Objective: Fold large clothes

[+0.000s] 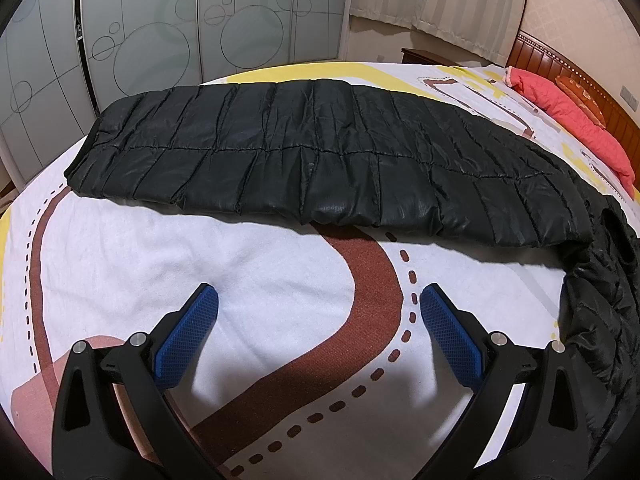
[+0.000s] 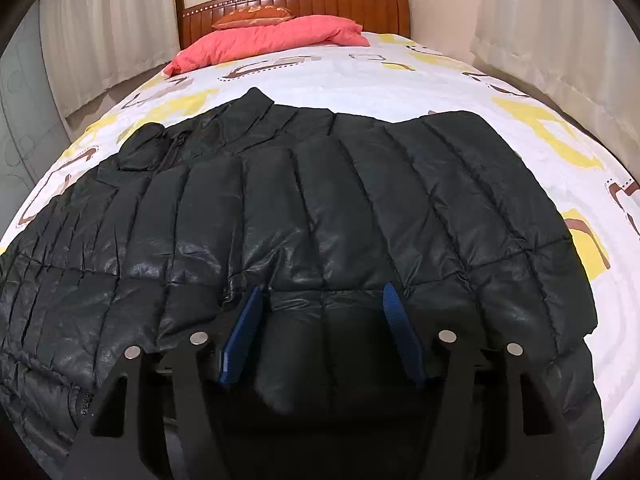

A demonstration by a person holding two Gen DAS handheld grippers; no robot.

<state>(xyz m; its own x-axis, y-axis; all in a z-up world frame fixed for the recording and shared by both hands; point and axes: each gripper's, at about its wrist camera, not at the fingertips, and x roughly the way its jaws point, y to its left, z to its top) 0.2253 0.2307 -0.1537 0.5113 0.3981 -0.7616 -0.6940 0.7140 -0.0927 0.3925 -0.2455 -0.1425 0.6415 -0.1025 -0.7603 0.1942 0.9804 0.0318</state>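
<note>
Currently the black quilted jacket (image 1: 320, 152) lies spread on the bed (image 1: 240, 264), over a white bedspread printed with brown bands, dashed lines and yellow patches. In my left view it runs as a long, flattened band across the mattress, one end near the far left corner and the other trailing off to the right, where the fabric bunches into a rumpled heap near the picture's right edge.

My left hand-held gripper (image 1: 318, 298) hangs over bare bedspread just in front of the jacket's near edge. Its blue pads (image 1: 188, 340) stand wide apart, released, with nothing between them, only sheet below. It is clear of the jacket.

My right hand-held gripper (image 2: 320, 300) sits right over the jacket (image 2: 320, 208). A puffed fold of the near hem rises between its blue pads (image 2: 240, 336). The jaws stand partly apart. I cannot see either pad pressing into the fabric; the fold looks loose in the gap, so I log it as released rather than grasping.

From the right view, the collar points toward the headboard (image 2: 296, 4), with a cuff or sleeve end folded onto the left shoulder area. A coral-pink quilt (image 2: 272, 40) and an orange pillow (image 2: 252, 16) lie at the head of the bed, well apart from the jacket.
</note>
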